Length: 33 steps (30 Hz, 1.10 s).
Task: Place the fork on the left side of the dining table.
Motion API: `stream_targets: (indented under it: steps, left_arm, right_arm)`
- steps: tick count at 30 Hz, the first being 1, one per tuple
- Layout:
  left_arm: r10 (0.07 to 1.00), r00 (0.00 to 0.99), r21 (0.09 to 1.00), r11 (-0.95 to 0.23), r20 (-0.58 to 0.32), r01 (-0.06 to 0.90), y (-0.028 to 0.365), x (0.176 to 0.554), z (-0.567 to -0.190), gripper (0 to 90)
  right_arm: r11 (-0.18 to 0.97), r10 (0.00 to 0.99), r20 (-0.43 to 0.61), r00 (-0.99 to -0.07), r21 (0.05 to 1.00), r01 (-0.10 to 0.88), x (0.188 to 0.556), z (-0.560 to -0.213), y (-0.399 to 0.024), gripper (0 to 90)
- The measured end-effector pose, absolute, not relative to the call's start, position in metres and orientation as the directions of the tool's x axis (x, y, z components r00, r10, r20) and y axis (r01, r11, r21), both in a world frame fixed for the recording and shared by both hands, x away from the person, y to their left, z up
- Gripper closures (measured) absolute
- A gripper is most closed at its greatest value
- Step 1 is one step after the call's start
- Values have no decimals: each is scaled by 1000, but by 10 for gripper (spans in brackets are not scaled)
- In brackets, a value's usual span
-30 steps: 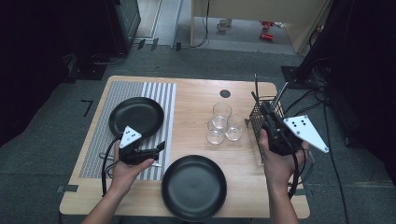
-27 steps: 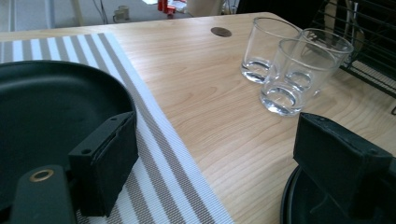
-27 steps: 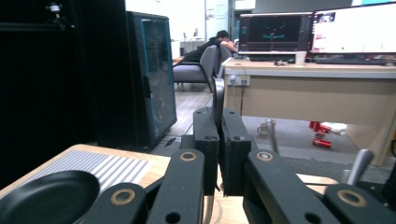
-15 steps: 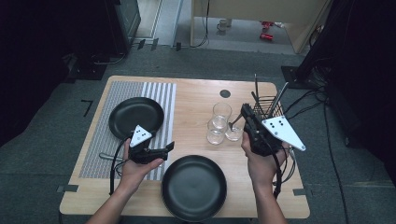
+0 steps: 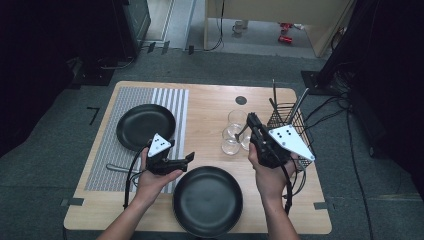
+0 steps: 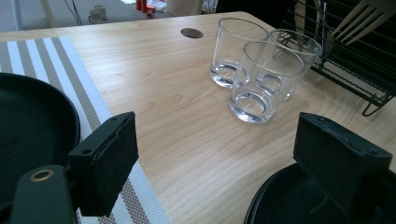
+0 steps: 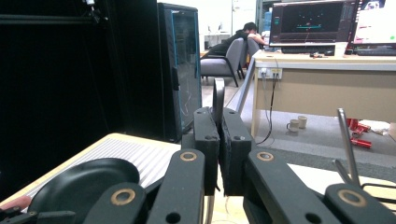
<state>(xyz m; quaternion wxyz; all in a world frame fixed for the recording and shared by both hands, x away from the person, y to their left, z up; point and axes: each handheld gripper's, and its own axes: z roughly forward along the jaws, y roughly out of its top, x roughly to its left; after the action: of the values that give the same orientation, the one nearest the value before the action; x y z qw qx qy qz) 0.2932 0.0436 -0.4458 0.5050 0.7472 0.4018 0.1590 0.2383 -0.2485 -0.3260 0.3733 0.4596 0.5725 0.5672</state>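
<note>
Wooden table (image 5: pixel 210 100) under three clear glasses (image 5: pixel 235 132), the landmark. Just right of the glasses from above: right gripper (image 5: pixel 251 120), close beside them. Pinched tight on a slim grey utensil (image 7: pixel 218 93) in the right gripper view, upright between the pads; from above, merely a thin sliver at the tips. Left of the glasses and nearer the person: left gripper (image 5: pixel 186 159), spread wide, nothing between the pads (image 6: pixel 105 163). Seen solely along the left gripper's jaws: the glasses touching one another, fork tines in the wire basket (image 6: pixel 345 60) right of the glasses. Black plates (image 5: pixel 207 200) left of and nearer than the glasses.
</note>
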Motion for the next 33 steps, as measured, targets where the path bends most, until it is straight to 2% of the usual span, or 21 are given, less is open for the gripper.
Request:
stream_targets:
  steps: [33]
  left_arm:
    - [710, 687, 881, -214, -157, 422, 3, 294, -450, 141]
  right_arm:
    - [-42, 920, 87, -381, 991, 126, 244, -333, -206, 879]
